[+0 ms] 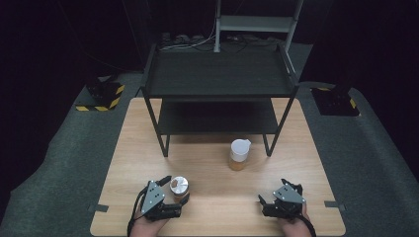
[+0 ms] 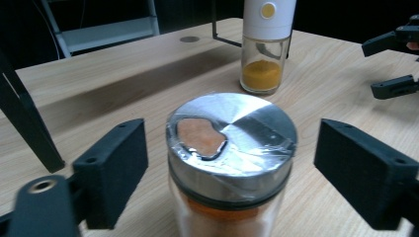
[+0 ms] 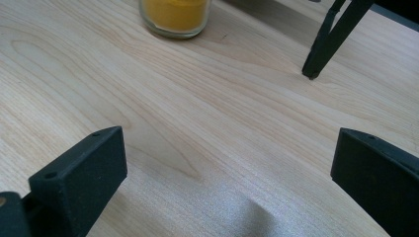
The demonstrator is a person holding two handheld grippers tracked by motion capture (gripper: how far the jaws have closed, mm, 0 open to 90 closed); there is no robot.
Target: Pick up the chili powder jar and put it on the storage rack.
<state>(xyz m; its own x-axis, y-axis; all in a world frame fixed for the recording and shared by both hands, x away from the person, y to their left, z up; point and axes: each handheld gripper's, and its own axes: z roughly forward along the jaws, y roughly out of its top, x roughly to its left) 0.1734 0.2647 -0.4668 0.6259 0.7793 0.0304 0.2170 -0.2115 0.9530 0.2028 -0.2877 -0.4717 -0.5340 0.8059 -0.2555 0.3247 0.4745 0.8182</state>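
no words, brands or numbers can be read. the one sign is black-and-yellow hazard striping on the floor plate [image 1: 101,95] at the left and on the floor plate [image 1: 336,100] at the right.

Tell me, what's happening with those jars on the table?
A person holds a hand-held gripper in each hand at a wooden table. The left hand-held gripper has its jaws on either side of a spice jar with a shiny metal lid, with gaps showing, so it isn't squeezed yet. The right hand-held gripper is open over bare wood. A white-topped jar of yellow powder stands in front of a black shelf rack.
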